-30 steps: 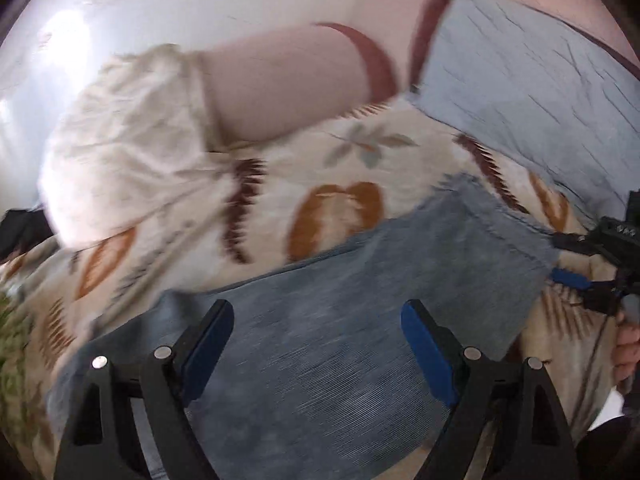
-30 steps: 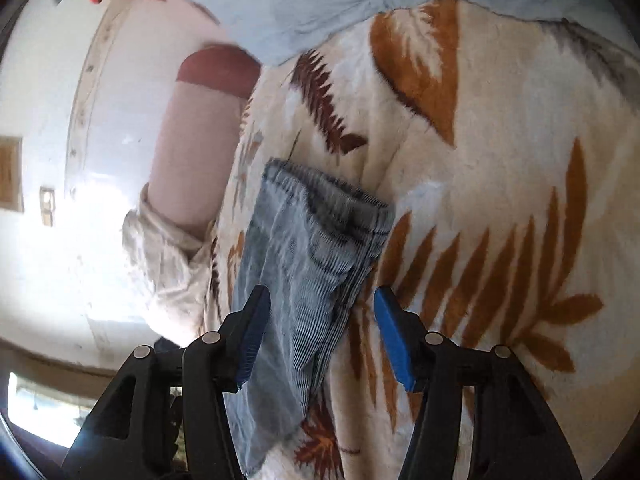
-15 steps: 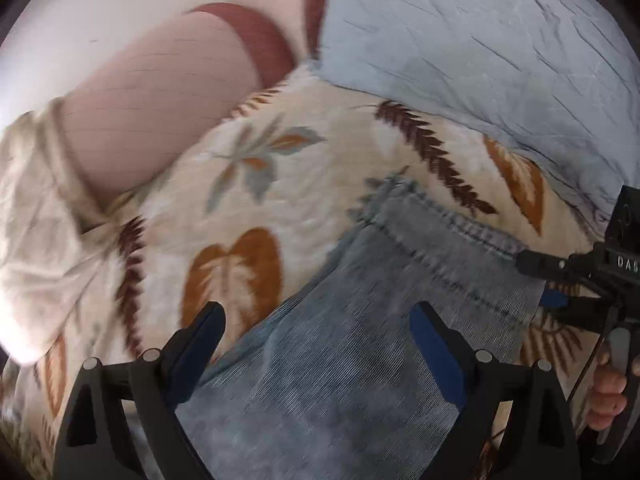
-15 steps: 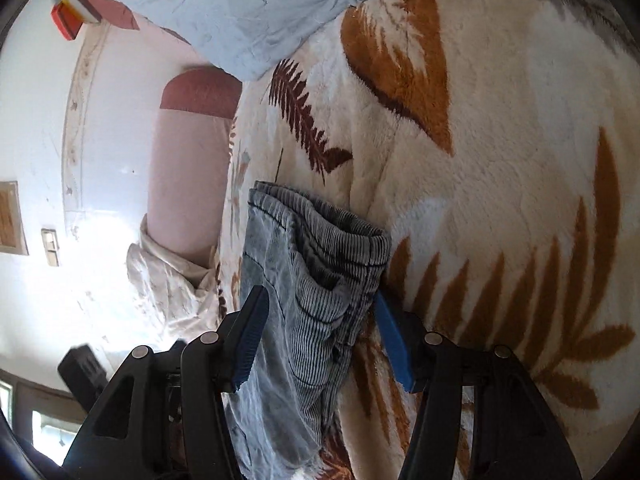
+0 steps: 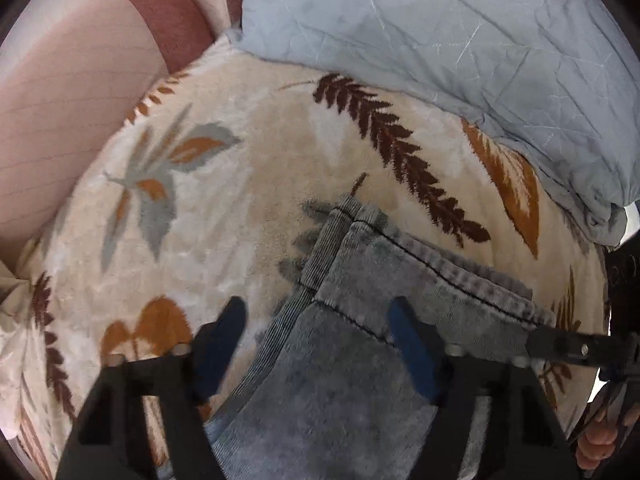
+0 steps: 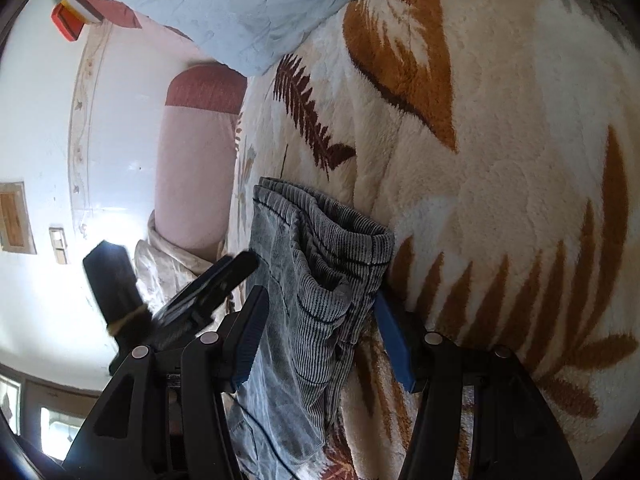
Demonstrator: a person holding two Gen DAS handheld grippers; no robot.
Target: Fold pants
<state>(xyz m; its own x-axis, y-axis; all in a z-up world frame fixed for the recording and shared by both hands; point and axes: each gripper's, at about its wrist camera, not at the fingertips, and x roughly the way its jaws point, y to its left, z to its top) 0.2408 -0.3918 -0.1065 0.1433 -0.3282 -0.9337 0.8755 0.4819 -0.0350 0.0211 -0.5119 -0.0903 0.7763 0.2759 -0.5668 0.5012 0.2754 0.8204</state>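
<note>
Pants (image 5: 392, 320) of grey-blue corduroy lie on the bed's leaf-patterned blanket (image 5: 248, 200) in your left wrist view, folded over so that the stitched hem edge runs from the middle of the picture down toward the right. Your left gripper (image 5: 316, 332) points steeply down over the near left corner of that fold. Its blue-padded fingers (image 5: 224, 340) are closing, with the side edge of the cloth between them, but the pads do not yet press on it: the left one sits over bare blanket, the right one over the fabric. At the right edge your right gripper (image 5: 560, 346) reaches in at the hem's far right corner, and part of your hand (image 5: 600, 440) shows below it. A crumpled pale blue quilt (image 5: 460, 48) fills the far right, and a pink bolster with a dark red end (image 5: 80, 92) lies at the far left.

From the right wrist view, the pants (image 6: 316, 280) hang in bunched layers between the fingers of your right gripper (image 6: 316, 344), the hem's open end just beyond them. The fingers stand partly apart with the cloth gathered between them; you cannot tell from here whether the pads truly pinch it. To the left, the dark body of your left gripper (image 6: 208, 288) comes in beside the cloth, blurred. The blanket (image 6: 500, 160) spreads to the right, the quilt (image 6: 240, 8) lies at the far top, and the bolster (image 6: 192, 168) rests against the white wall (image 6: 40, 140).
</note>
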